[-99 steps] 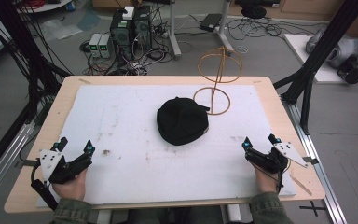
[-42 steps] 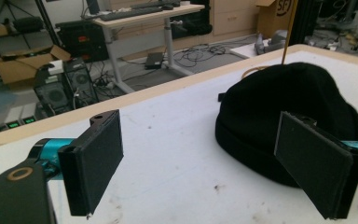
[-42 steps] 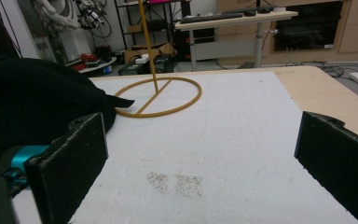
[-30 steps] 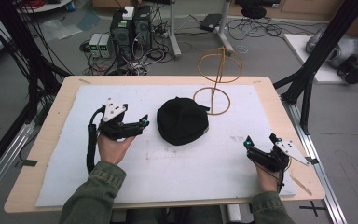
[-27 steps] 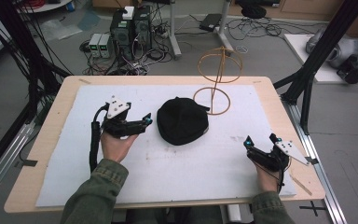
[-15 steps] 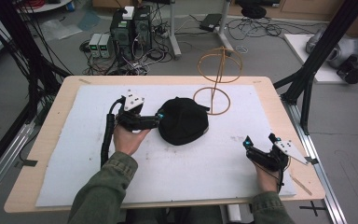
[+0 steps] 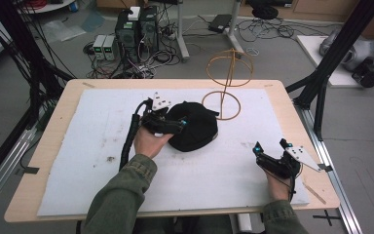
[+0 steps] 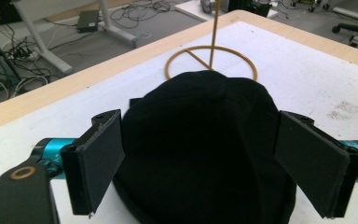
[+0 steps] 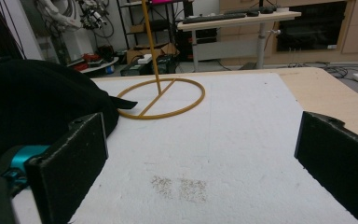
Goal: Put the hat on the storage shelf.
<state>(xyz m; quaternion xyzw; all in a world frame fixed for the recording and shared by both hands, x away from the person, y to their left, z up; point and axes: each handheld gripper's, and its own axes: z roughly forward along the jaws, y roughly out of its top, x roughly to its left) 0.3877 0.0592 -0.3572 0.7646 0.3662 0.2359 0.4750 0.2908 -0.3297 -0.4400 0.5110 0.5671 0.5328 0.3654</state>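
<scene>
**Left jaws astride the hat**

Your left hand-held gripper (image 7: 181,123) is spread wide, its jaws flanking the black hat (image 8: 205,140) without clamping it. The hat lies mid-surface (image 7: 68,146), just beside the wire stand (image 7: 222,92). Your right hand-held gripper (image 7: 269,148) gapes empty, well apart.

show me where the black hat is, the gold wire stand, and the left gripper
black hat (image 8: 205,135), left gripper view, on its crown.
gold wire stand (image 7: 221,105), high view, on its round base ring.
left gripper (image 8: 198,168), left gripper view, midway between its open jaws, astride the hat.
</scene>
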